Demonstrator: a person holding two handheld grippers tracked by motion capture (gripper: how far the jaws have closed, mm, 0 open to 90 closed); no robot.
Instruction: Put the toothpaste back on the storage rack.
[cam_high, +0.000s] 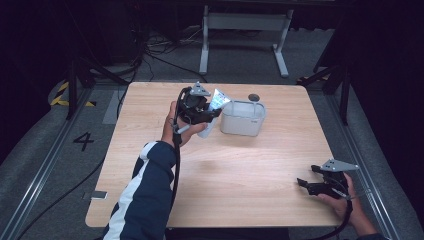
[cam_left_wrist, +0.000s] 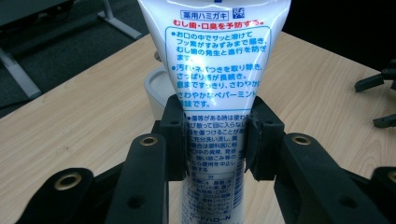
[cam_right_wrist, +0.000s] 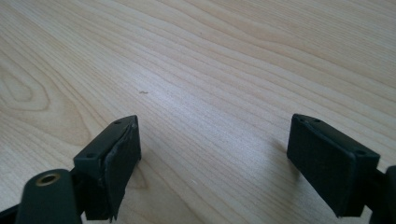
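Meanwhile right gripper (cam_high: 306, 185) gapes near table (cam_high: 250, 200) edge.

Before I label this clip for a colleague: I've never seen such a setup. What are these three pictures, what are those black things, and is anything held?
No robot here: a person holds a hand-held gripper in each hand at a wooden table. The high view looks down from above. The other two come from cameras riding on each gripper, looking along its black jaws.

The left hand-held gripper is shut on a white toothpaste tube with Japanese print, lifted beside a small white container on the table. A small dark round thing lies just behind the container.

The right hand-held gripper hangs low over bare wood near the table's right front corner, jaws wide apart, holding nothing.
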